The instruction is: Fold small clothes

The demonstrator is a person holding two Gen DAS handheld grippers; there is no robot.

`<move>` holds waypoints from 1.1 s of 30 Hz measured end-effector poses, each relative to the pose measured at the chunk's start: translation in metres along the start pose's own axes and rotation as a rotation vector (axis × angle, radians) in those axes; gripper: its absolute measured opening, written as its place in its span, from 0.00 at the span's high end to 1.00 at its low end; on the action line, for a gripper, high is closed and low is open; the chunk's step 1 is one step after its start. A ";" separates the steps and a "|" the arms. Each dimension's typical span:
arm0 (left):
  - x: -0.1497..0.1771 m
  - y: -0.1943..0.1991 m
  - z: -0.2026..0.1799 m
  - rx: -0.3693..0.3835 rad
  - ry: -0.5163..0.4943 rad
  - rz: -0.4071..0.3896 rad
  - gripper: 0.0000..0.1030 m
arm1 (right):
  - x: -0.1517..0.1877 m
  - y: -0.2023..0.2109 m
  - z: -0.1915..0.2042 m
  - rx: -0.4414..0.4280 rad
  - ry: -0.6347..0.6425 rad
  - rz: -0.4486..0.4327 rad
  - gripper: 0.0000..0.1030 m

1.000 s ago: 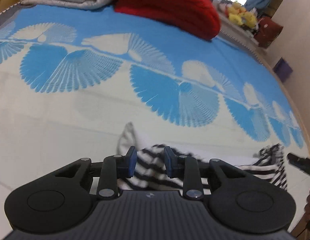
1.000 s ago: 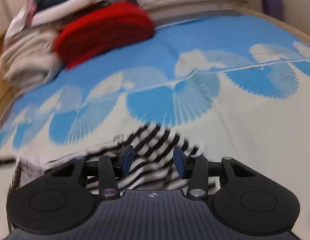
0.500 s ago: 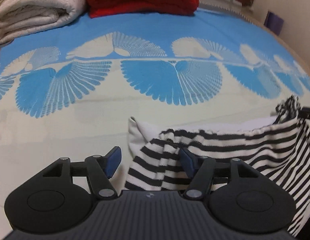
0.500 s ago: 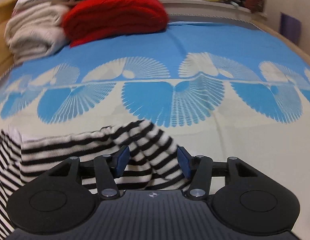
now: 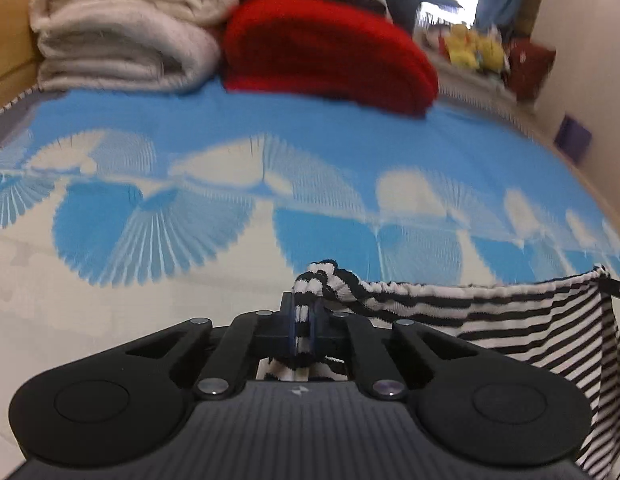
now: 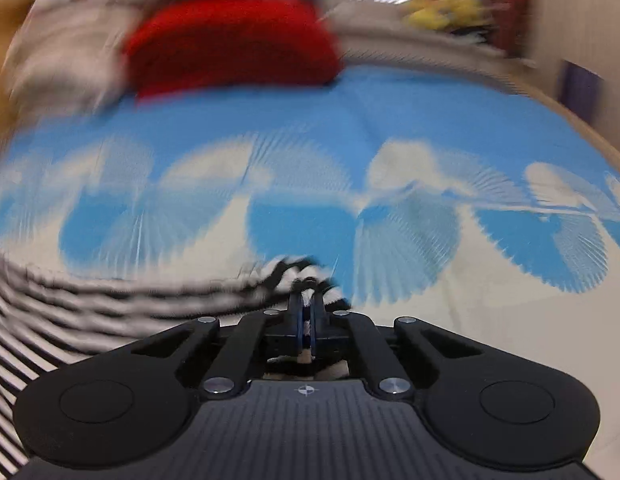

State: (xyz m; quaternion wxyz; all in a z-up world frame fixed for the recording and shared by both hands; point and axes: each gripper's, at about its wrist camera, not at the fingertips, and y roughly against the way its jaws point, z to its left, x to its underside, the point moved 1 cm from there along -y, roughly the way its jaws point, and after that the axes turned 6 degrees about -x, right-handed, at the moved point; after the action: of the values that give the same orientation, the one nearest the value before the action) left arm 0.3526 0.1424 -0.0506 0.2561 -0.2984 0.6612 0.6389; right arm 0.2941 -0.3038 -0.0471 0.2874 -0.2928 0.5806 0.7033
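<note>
Between both sets of fingers, cloth: left gripper [image 5: 303, 320] and right gripper [image 6: 306, 316] have just snapped closed, each pinching the striped garment [image 5: 490, 316], stretched between them.

Bed sheet [image 5: 158, 312] is bare ahead of and to both sides of the striped garment [image 5: 490, 320]; free passage there. Garment is stretched taut between the left gripper [image 5: 304, 320] and right gripper [image 6: 306, 316], so it bars the span between them. Far beyond the garment: folded beige blanket stack [image 5: 122, 36] and red knit pile [image 5: 326, 52], touching side by side, block the bed's far edge. Wall [image 5: 590, 60] closes the side right of the garment.
</note>
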 end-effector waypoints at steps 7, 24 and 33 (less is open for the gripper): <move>0.020 -0.058 -0.018 -0.107 -0.097 0.200 0.92 | 0.004 -0.041 0.009 0.100 -0.004 0.114 0.98; 0.023 0.044 0.048 0.046 0.214 0.333 0.48 | 0.009 0.026 -0.020 0.044 -0.250 0.133 0.60; 0.109 0.068 0.070 0.021 0.188 0.533 0.50 | 0.081 0.095 -0.068 0.059 -0.465 0.294 0.55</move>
State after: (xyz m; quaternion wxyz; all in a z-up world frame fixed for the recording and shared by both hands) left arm 0.2252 0.2053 -0.0862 0.0194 -0.1692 0.7438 0.6464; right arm 0.1752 -0.3806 -0.0564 0.3163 -0.0279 0.5555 0.7685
